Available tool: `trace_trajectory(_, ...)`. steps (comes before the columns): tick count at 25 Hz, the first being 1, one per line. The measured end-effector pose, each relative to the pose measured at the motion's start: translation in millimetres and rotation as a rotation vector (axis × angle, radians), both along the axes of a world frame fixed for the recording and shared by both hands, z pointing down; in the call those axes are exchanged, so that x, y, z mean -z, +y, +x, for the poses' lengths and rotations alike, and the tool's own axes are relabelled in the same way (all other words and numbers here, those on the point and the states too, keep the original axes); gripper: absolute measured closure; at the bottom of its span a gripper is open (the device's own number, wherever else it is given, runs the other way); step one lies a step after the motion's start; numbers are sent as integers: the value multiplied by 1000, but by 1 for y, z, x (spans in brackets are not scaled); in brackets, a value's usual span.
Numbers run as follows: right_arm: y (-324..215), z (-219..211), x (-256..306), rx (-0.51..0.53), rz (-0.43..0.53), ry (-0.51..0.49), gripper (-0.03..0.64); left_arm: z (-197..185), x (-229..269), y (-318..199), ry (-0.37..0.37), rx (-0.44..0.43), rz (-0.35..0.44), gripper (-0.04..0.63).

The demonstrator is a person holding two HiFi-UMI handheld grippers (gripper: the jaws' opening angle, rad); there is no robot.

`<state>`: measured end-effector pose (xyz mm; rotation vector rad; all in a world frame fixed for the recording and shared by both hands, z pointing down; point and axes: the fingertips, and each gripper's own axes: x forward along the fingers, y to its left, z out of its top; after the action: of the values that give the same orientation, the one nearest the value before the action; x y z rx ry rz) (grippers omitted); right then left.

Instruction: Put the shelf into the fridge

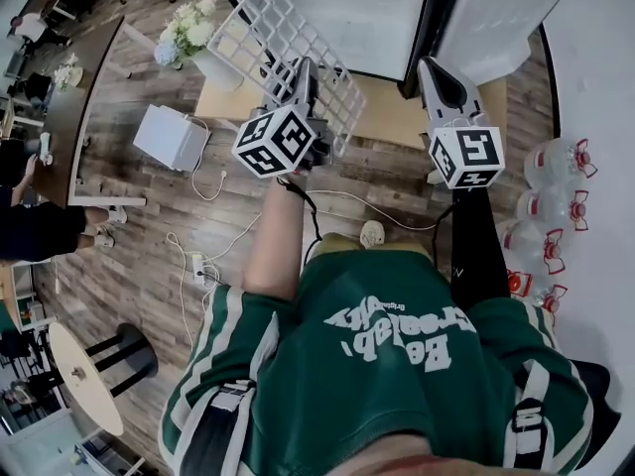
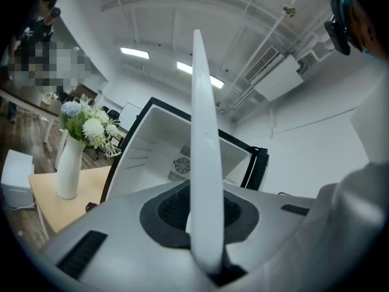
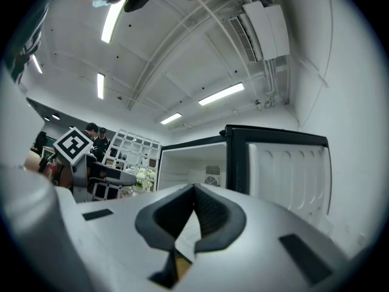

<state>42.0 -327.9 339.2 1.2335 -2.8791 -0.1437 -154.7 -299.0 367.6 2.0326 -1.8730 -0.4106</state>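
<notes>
The left gripper's point(image 2: 205, 248) fingers clench the white wire shelf's point(image 2: 203, 132) near edge, holding it raised before the open fridge point(image 2: 158, 145), whose cavity stands unobstructed. The right gripper's point(image 3: 182, 236) fingers are closed on nothing, near the fridge door point(image 3: 292, 175).

The shelf point(image 1: 288, 53) is a smooth white coated grid. The fridge point(image 3: 188, 160) lining is glossy white plastic. The floor point(image 1: 149, 266) is matt wood planking.

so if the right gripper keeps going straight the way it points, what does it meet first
Probably the fridge: the right gripper points into its open cavity, near the hinge side where the door stands open. Nothing shows in between, though depth is hard to judge.
</notes>
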Motion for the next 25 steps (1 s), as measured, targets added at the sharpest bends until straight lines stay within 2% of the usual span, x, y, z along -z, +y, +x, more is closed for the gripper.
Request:
trace_trajectory(3,-7,4,0,-3,-2,-6,613,-4,-7,-10,106,23,1,549)
trace_trajectory(9,-14,3,-3,-7,-14,-8,614,-16,-26,-27,383,54,7,549)
trace_trajectory(14,-16,0,-1,-18,-15,-6,614,-23,-38,-38,516,45,23,549)
trace_trajectory(19,-22,0,0,-50,-17,5,614,-33,-48,-50,708,35,82,549)
trace_trajectory(22,-26,-2,4,-73,-20,-3,614,-39,-59,-59,820,26,88,549)
trace_trajectory(25,-27,-5,9,-90,-27,-12,614,-41,-62,-66,871,2,92,549)
